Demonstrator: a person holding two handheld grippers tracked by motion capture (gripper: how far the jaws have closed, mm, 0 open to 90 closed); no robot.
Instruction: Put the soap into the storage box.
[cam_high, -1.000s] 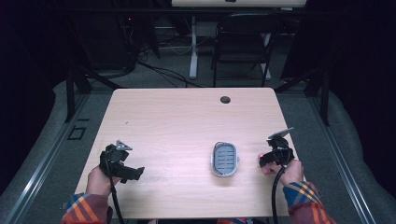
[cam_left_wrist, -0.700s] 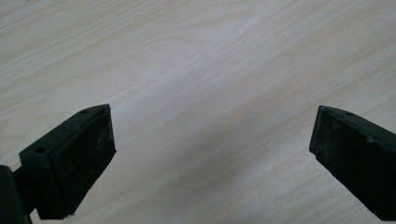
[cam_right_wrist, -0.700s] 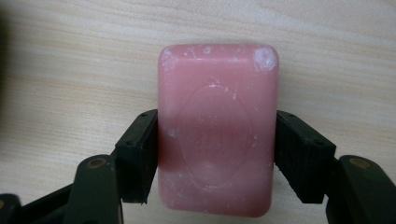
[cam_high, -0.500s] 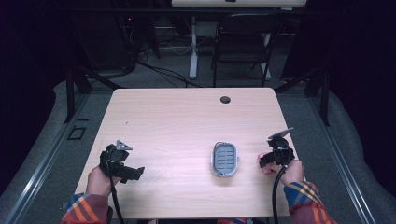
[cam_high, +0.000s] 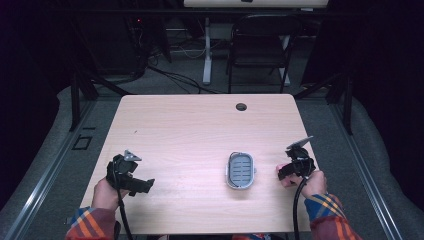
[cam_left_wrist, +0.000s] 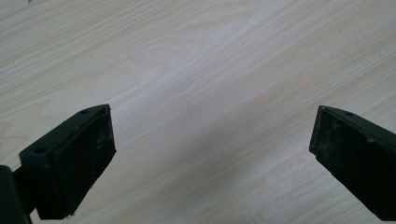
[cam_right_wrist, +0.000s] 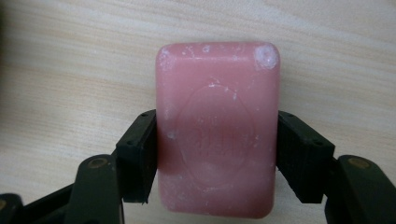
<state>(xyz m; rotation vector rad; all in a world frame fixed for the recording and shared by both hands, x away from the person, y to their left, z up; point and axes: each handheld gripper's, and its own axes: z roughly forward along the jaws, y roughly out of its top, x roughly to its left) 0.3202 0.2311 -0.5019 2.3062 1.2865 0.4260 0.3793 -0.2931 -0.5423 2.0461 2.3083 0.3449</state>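
Observation:
A pink bar of soap (cam_right_wrist: 217, 126) lies flat between the jaws of my right gripper (cam_right_wrist: 215, 158), which press on its two long sides. From above, the right gripper (cam_high: 287, 171) is near the table's right edge, with a bit of the pink soap (cam_high: 281, 177) showing at its tip. Just to its left rests a grey oval soap dish (cam_high: 240, 170) with a slotted floor and nothing in it. My left gripper (cam_high: 145, 186) hovers over the front left of the table. Its jaws (cam_left_wrist: 210, 154) stand wide apart over bare wood.
The light wooden table (cam_high: 200, 135) has a round cable hole (cam_high: 241, 106) near its far edge. Beyond the table stand a black chair (cam_high: 260, 45) and a white desk leg (cam_high: 206, 50) on a dark floor with cables.

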